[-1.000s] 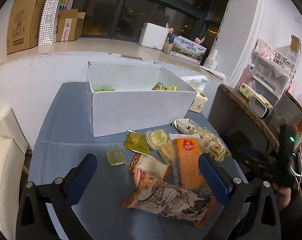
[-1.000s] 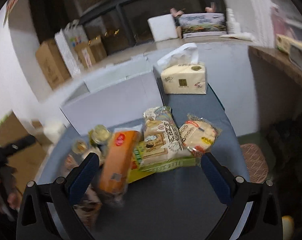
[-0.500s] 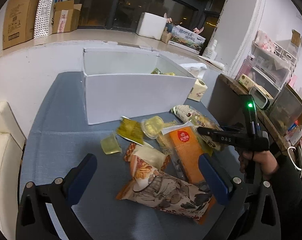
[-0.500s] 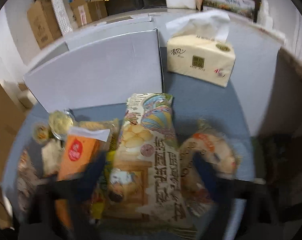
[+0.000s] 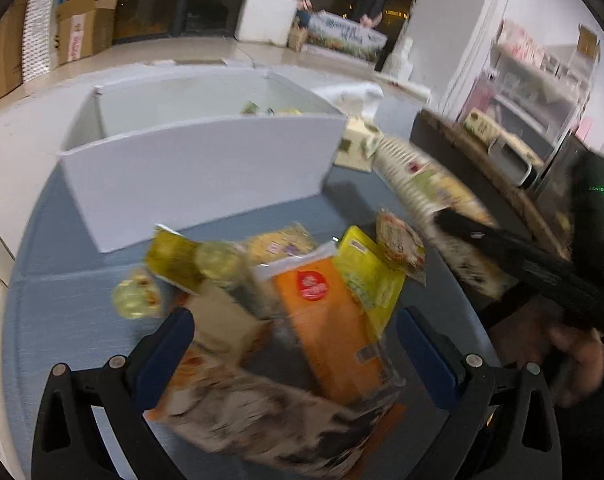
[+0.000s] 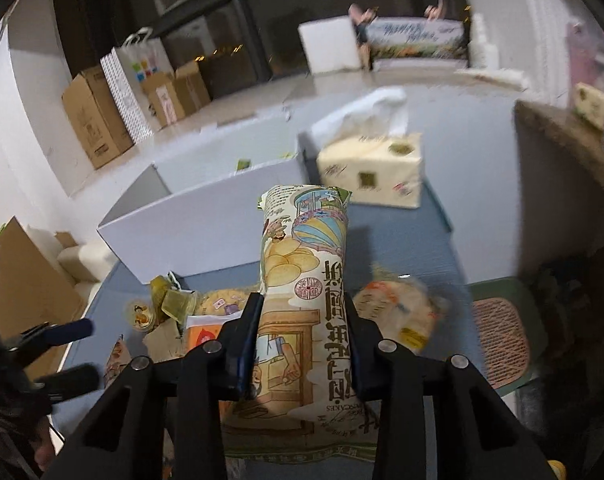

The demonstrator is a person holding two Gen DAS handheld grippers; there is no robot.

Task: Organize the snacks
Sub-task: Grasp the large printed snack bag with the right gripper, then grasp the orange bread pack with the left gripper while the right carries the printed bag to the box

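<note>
Cream-coloured and printed with cartoon figures, the long biscuit pack [image 6: 302, 292] is now clamped between the right gripper [image 6: 300, 340] fingers and raised off the blue table [image 6: 401, 248]; half a second ago it lay flat in the snack pile with the jaws straddling it. It points toward the white box [image 6: 206, 232], where a few snacks already sit, so the next move is probably a carry over the near wall. The left gripper [image 5: 294, 352] hangs with its jaws wide apart above the orange packet [image 5: 325, 328] and the patterned bag [image 5: 262, 420], gripping nothing. A tissue pack [image 6: 369, 168] stands beside the box.
</note>
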